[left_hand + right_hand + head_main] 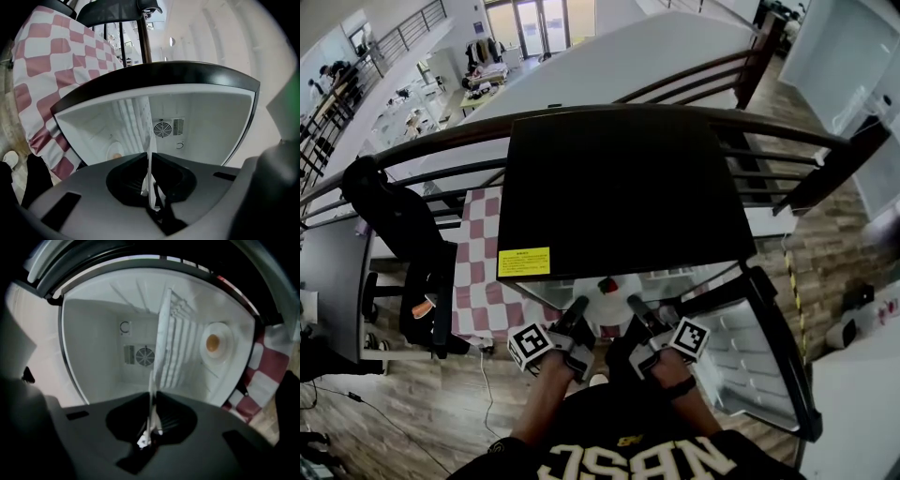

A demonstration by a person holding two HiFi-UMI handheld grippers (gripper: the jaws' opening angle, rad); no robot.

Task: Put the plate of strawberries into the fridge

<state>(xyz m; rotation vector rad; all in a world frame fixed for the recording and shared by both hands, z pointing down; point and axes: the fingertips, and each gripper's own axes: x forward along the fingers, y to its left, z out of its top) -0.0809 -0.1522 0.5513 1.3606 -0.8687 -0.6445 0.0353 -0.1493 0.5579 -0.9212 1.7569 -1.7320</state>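
The right tongs point(151, 427) are clamped on the rim of a thin white plate point(152, 394), seen edge-on as an upright sliver. Beyond it opens the white plastic fridge interior point(93, 343): a round fan grille point(145, 356) on the back wall, a ring-shaped dial point(124, 327) just beside it, a white wire shelf point(176, 348), and a round lamp with an orange bulb point(213, 343). A red-and-white chequered cloth point(262, 380) shows outside at the right.

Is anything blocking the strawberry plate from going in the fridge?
The door is open, so nothing blocks the plate from the fridge. Inside, a ribbed white shelf lies straight ahead, with a small dish holding something orange near it.
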